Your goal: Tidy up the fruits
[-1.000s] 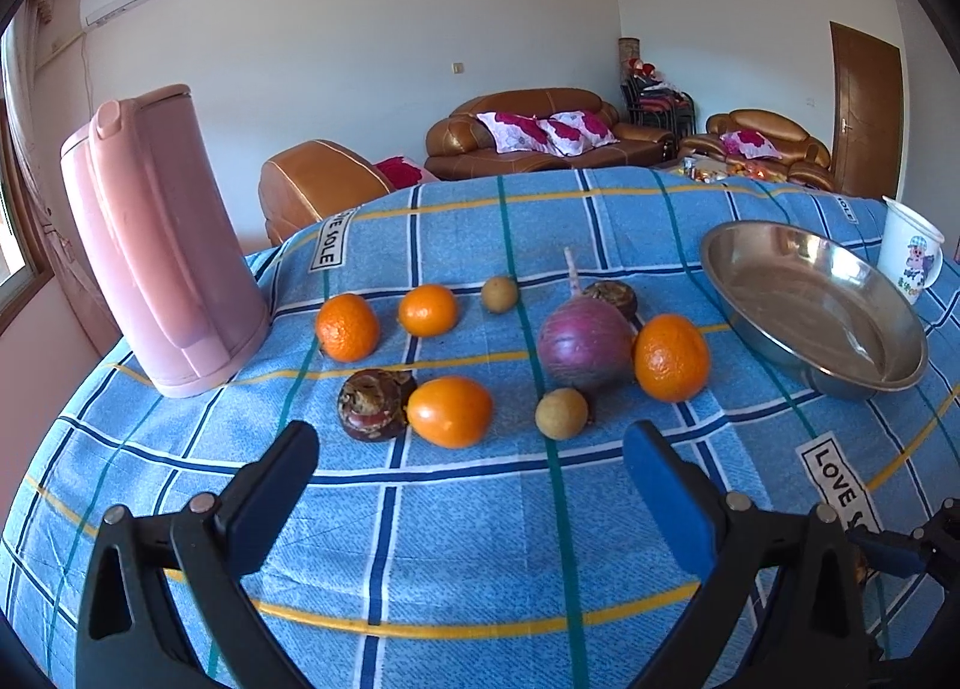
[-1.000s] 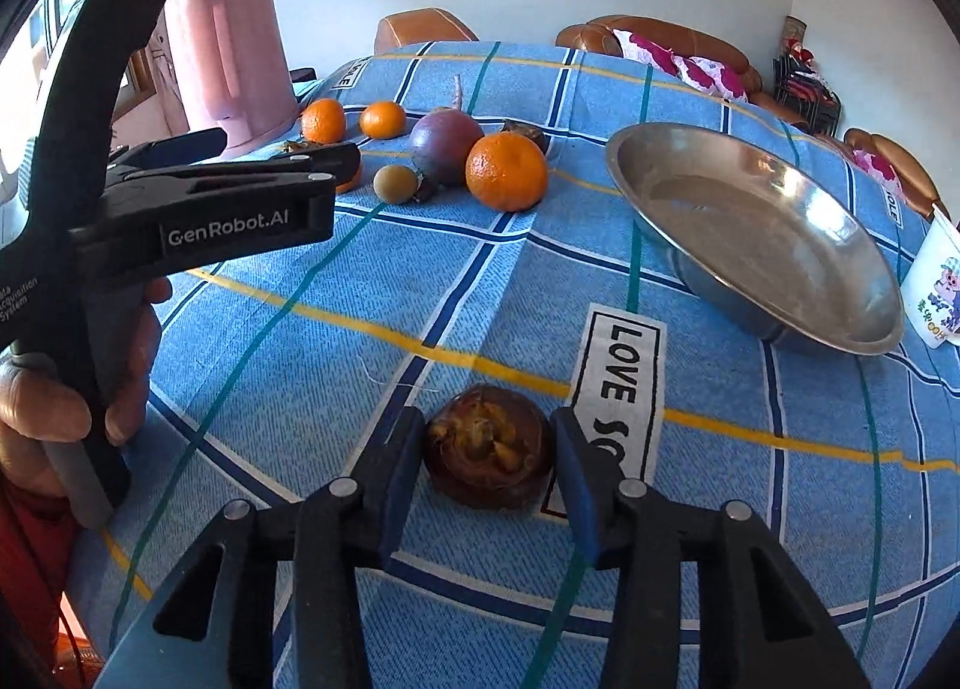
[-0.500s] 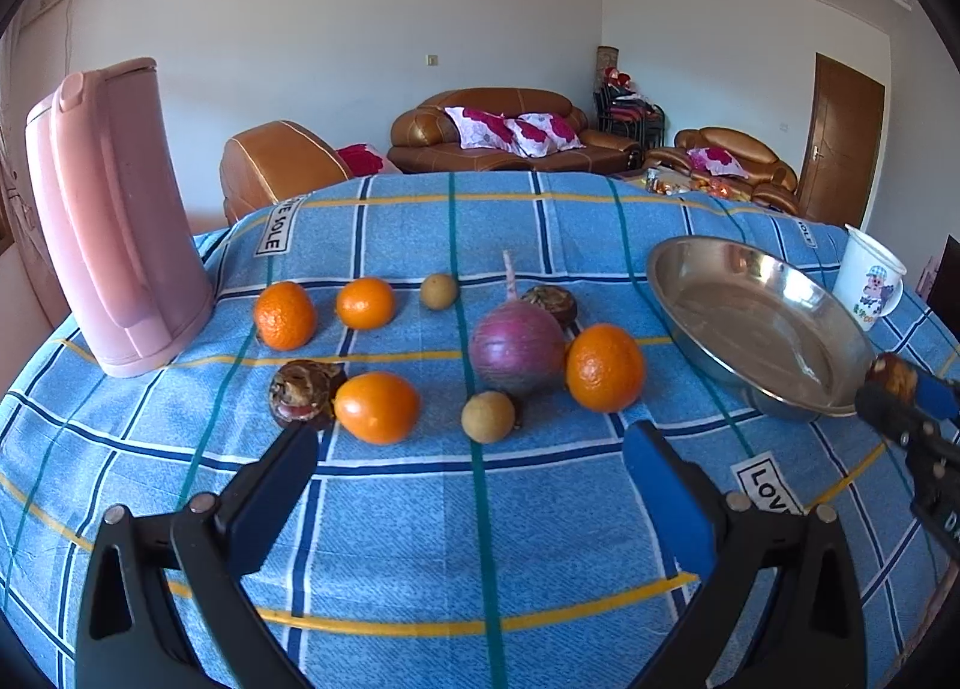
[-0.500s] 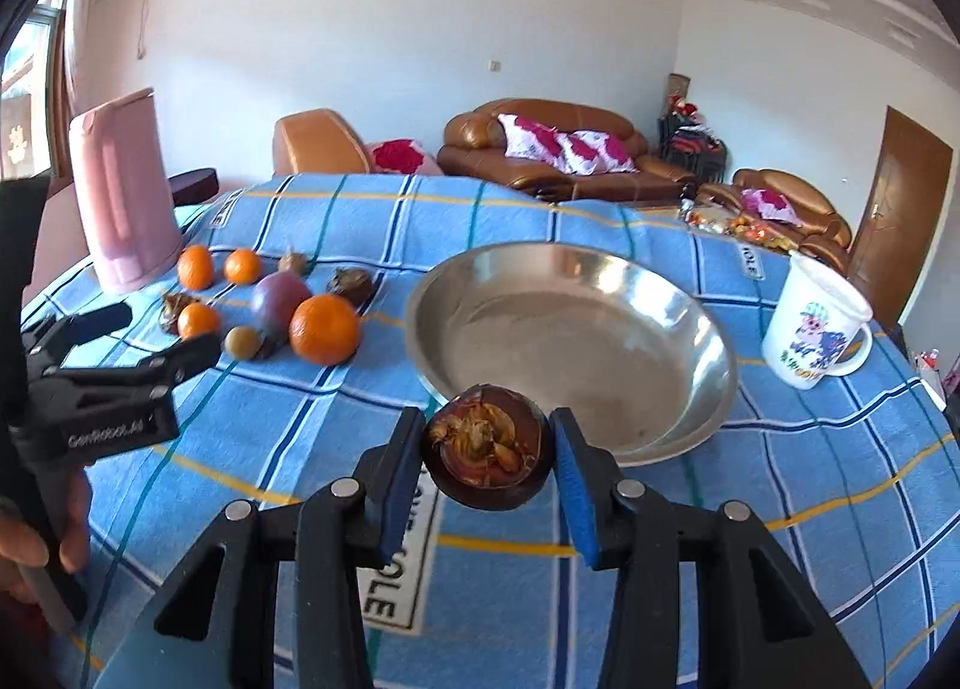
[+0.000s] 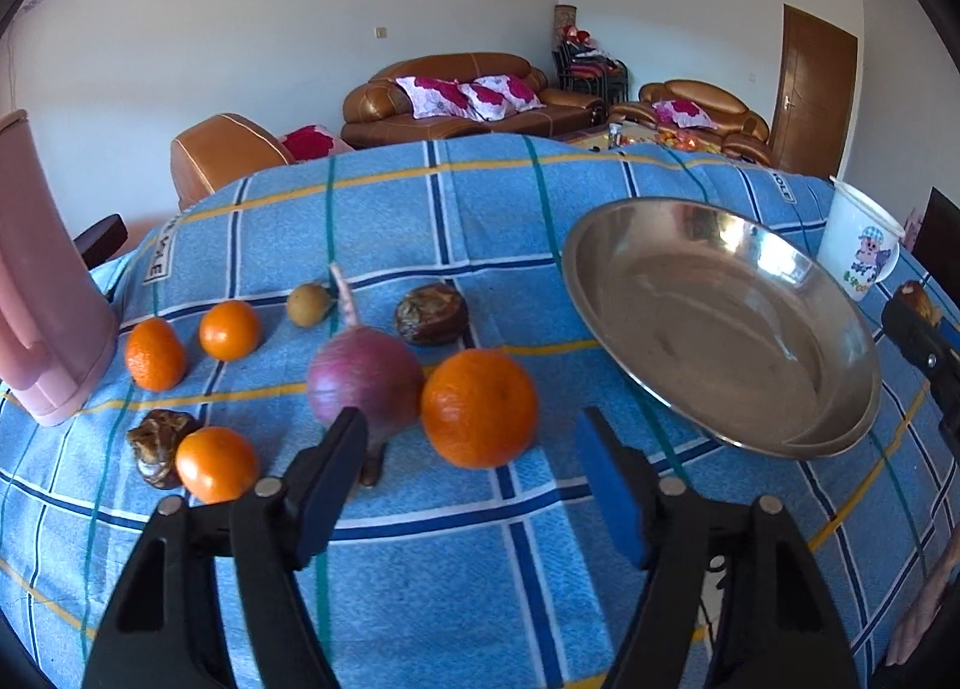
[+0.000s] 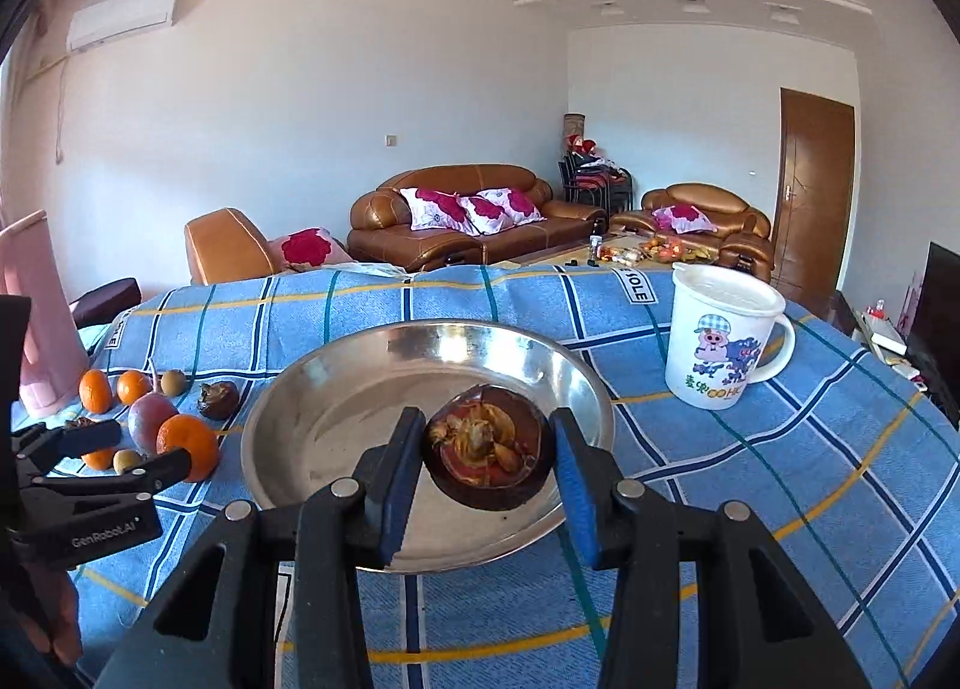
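Note:
My right gripper (image 6: 487, 452) is shut on a dark brown mangosteen (image 6: 487, 452) and holds it over the near part of the steel bowl (image 6: 336, 401). My left gripper (image 5: 474, 449) is open and empty, its jaws close to a large orange (image 5: 479, 407) and a purple round fruit (image 5: 363, 380). The bowl (image 5: 738, 353) shows empty in the left wrist view. Small oranges (image 5: 228, 329), (image 5: 155, 353), (image 5: 216, 464), a second mangosteen (image 5: 431, 313), a third one (image 5: 157, 443) and a small tan fruit (image 5: 308, 303) lie on the blue checked cloth.
A pink jug (image 5: 42, 293) stands at the table's left edge. A white cartoon mug (image 6: 723, 338) stands right of the bowl. My left gripper (image 6: 102, 467) shows at the left of the right wrist view. Sofas stand beyond the table.
My right gripper lifted the mangosteen off the cloth and carried it over the bowl. My left gripper moved forward and right, close to the large orange, and stayed open.

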Tool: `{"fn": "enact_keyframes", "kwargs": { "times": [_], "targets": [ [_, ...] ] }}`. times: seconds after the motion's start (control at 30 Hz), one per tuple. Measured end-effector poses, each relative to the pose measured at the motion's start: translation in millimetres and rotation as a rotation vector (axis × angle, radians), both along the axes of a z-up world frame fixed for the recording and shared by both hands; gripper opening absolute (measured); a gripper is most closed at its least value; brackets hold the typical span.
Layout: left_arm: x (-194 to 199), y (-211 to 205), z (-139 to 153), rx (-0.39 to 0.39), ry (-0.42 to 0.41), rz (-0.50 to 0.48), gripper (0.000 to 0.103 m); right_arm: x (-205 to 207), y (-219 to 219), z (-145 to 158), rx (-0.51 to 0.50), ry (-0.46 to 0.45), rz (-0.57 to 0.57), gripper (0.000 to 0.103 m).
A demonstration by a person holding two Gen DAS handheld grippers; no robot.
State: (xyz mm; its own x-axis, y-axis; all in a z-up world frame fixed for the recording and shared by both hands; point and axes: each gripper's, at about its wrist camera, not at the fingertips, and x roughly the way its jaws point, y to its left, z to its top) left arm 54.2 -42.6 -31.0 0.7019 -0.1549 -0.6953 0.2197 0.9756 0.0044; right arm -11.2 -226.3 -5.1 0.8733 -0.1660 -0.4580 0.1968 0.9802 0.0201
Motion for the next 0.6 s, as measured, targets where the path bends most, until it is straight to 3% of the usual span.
{"fn": "enact_keyframes", "kwargs": {
  "times": [0.23, 0.33, 0.43, 0.6],
  "targets": [
    [20.5, -14.0, -13.6, -0.017, 0.098, 0.004, 0.065, 3.5, 0.4, -1.7, 0.011, 0.006, 0.018, 0.045],
    [35.9, -12.1, -20.3, -0.058, 0.145, 0.024, 0.064, 2.7, 1.8, -2.0, 0.008, 0.001, 0.02, 0.045],
    [44.1, -8.9, -22.1, -0.085, 0.152, 0.036, 0.044, 3.7, -0.5, -2.8, 0.014, 0.002, 0.017, 0.045],
    [37.4, -0.1, -21.6, -0.168, 0.143, 0.013, 0.039, 5.0, -4.7, -3.8, 0.031, 0.001, 0.006, 0.045]
  ]
}}
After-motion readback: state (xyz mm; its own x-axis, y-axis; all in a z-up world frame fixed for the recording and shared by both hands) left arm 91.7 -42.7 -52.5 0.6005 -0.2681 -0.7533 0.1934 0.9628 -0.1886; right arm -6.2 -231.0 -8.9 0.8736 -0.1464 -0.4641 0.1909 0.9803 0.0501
